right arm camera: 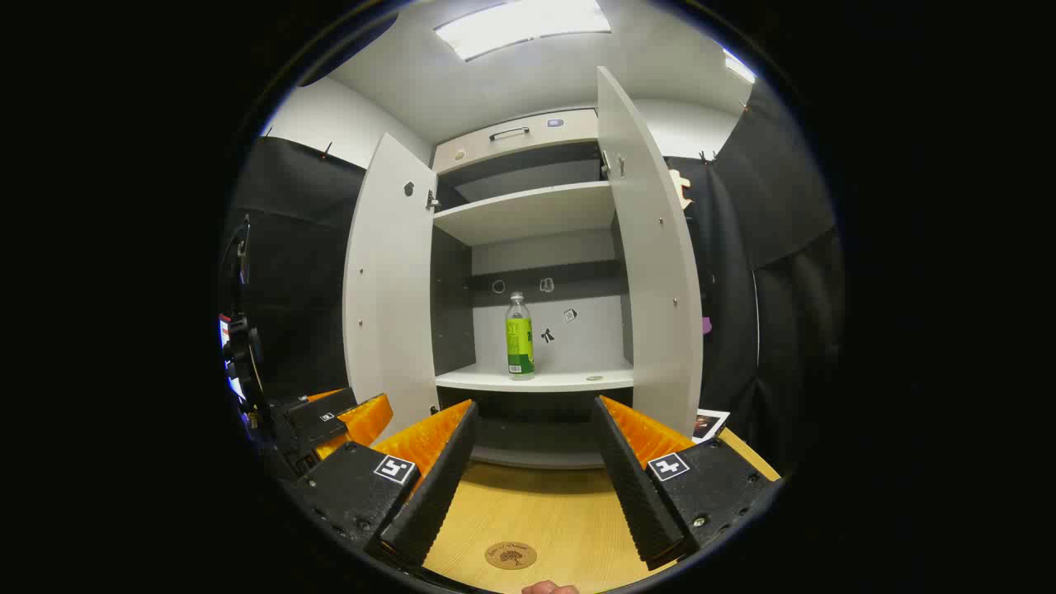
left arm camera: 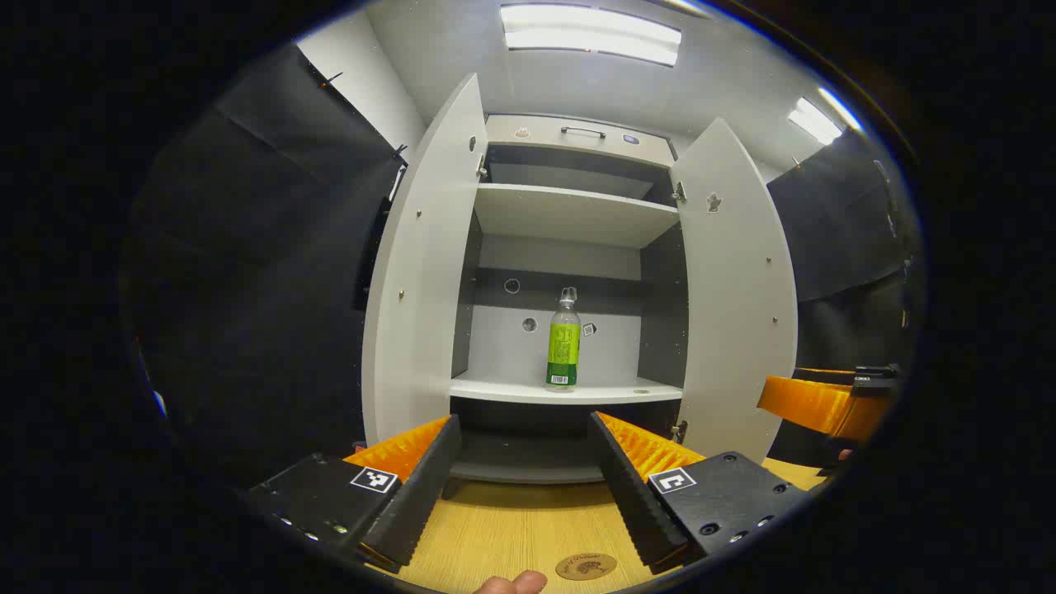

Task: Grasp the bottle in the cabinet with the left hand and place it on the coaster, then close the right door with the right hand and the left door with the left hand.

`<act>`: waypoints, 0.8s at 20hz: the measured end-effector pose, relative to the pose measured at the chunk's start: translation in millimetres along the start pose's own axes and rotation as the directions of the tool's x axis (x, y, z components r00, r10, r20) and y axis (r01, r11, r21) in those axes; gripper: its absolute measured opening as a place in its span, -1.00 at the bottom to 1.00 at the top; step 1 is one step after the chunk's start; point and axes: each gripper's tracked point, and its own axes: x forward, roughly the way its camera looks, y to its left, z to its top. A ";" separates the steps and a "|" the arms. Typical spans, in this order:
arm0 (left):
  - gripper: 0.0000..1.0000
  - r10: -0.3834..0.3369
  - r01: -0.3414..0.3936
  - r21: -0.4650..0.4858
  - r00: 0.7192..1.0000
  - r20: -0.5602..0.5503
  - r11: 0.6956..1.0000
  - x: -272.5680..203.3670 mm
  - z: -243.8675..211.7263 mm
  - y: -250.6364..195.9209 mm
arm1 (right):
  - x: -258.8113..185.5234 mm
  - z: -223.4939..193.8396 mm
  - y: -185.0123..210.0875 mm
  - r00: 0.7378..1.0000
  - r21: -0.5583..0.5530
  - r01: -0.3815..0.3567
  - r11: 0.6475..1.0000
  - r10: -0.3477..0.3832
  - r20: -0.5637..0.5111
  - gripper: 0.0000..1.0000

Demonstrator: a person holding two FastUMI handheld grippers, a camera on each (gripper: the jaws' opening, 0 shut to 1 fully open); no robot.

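So the bottle is standing upright on the middle shelf of the cabinet, label facing out, cap up top, with both doors swung wide open. Nothing has been touched yet, as far as I can judge.

The left gripper is out over the bench, fingers spread well apart and holding nothing. From the left gripper view the bottle sits pretty much dead ahead and a bit higher up, lined up just right of the gap between the fingers, so the reach looks like a straight push forward and up (a side grab makes sense, since the long axis is vertical). The right gripper is also wide apart and empty, and in its view the bottle sits slightly left of centre.

The coaster lies flat on the bench just in front of the grippers, near the person's fingertip. The left door and right door flank the opening, so the bottle has a clear way out between them.
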 end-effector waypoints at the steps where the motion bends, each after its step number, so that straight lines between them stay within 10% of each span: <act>1: 0.99 -0.002 0.002 0.001 1.000 -0.001 1.000 0.2 0.3 -0.4 | -0.3 -0.6 -1.0 1.000 0.004 0.003 1.000 -0.003 -0.003 0.69; 16: 0.99 -0.021 0.021 0.000 1.000 -0.007 1.000 3.0 -0.5 -2.6 | 1.8 -1.2 4.8 1.000 0.018 -0.012 1.000 0.012 -0.004 0.69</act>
